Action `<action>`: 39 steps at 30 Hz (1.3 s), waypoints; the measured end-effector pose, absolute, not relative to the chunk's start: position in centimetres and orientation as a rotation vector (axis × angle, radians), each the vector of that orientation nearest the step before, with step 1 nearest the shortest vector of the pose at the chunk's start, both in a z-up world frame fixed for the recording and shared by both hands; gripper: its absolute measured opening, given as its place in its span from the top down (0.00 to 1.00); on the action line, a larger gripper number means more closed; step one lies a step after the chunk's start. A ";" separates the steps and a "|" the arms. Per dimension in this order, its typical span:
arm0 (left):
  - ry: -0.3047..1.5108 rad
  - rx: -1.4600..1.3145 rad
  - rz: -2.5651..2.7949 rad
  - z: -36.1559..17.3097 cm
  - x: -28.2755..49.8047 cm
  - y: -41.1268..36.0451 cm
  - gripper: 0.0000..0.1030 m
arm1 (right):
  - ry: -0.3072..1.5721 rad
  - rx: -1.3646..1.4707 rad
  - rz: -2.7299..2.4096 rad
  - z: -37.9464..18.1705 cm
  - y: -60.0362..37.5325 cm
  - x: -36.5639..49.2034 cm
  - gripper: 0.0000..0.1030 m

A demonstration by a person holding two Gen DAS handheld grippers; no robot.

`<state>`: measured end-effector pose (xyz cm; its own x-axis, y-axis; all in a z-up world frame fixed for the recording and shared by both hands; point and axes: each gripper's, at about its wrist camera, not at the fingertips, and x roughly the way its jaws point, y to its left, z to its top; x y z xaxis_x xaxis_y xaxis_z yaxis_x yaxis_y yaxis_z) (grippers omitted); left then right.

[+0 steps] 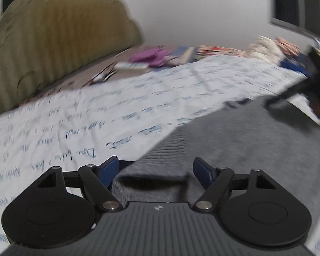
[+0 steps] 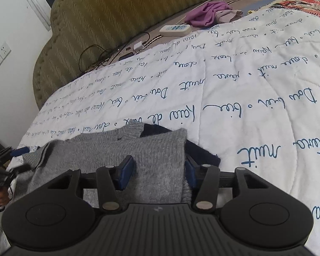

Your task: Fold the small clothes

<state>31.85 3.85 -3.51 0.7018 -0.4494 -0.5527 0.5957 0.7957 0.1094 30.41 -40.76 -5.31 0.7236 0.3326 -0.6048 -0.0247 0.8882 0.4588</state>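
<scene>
A grey knit sweater (image 2: pixel 108 149) lies on the bed with a dark navy piece (image 2: pixel 202 151) showing under its right edge. My right gripper (image 2: pixel 157 170) sits low over its near part. The blue pads (image 2: pixel 127 170) stand apart with a wide fold of grey knit between them; no squeeze shows. In the blurred left wrist view the same grey knit (image 1: pixel 234 145) fills the lower right. My left gripper (image 1: pixel 155 170) hovers open over its left edge, with nothing between its fingers. Each gripper also shows at the other view's edge: right gripper (image 1: pixel 298 89), left gripper (image 2: pixel 2 162).
A white bedspread (image 2: pixel 245 81) with blue handwriting covers the bed. An olive padded headboard (image 2: pixel 117 10) stands behind it. A purple garment (image 2: pixel 207 12), a white power strip (image 2: pixel 175 29) and black cables (image 2: pixel 96 55) lie near it. Floral fabric (image 2: pixel 305 4) is at the far right.
</scene>
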 end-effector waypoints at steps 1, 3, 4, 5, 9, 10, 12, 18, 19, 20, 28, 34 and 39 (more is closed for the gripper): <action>0.514 0.314 -0.604 -3.2 31.0 4.0 0.19 | 0.740 0.448 0.203 -5.3 -40.9 30.4 0.52; 0.483 0.373 -0.627 -2.8 29.8 3.6 0.16 | 0.740 0.457 0.205 -5.3 -41.0 30.4 0.51; 0.470 0.423 -0.626 -3.0 29.4 3.1 0.15 | 0.740 0.462 0.208 -5.3 -41.1 30.4 0.51; 0.461 0.486 -0.609 -3.3 29.4 2.3 0.15 | 0.741 0.465 0.206 -5.4 -41.0 30.5 0.51; 0.482 0.587 -0.510 -5.3 31.3 1.1 0.27 | 0.742 0.466 0.199 -5.5 -40.7 30.4 0.51; 0.495 0.588 -0.500 -5.5 31.9 1.0 0.30 | 0.742 0.463 0.198 -5.5 -40.7 30.4 0.51; 0.506 0.610 -0.488 -6.1 32.7 0.8 0.32 | 0.743 0.461 0.196 -5.5 -40.6 30.4 0.52; 0.563 0.531 -0.444 -5.5 35.2 0.3 0.93 | 0.732 0.507 0.188 -5.7 -40.9 30.6 0.86; 0.561 0.487 -0.420 -4.9 35.5 0.7 0.93 | 0.710 0.515 0.190 -5.5 -41.1 30.3 0.88; 0.554 0.435 -0.401 -4.3 35.8 1.1 0.93 | 0.688 0.519 0.186 -5.0 -41.2 30.0 0.89; 0.680 0.372 -0.297 -7.4 37.7 1.5 0.93 | 0.694 0.546 0.101 -7.0 -42.3 29.9 0.92; 0.577 0.385 -0.198 -5.9 35.5 1.5 0.33 | 0.697 0.548 0.054 -6.2 -41.9 29.0 0.86; 0.588 0.034 -0.144 -3.2 28.7 7.6 0.21 | 0.637 0.644 0.062 -4.1 -42.7 21.6 0.61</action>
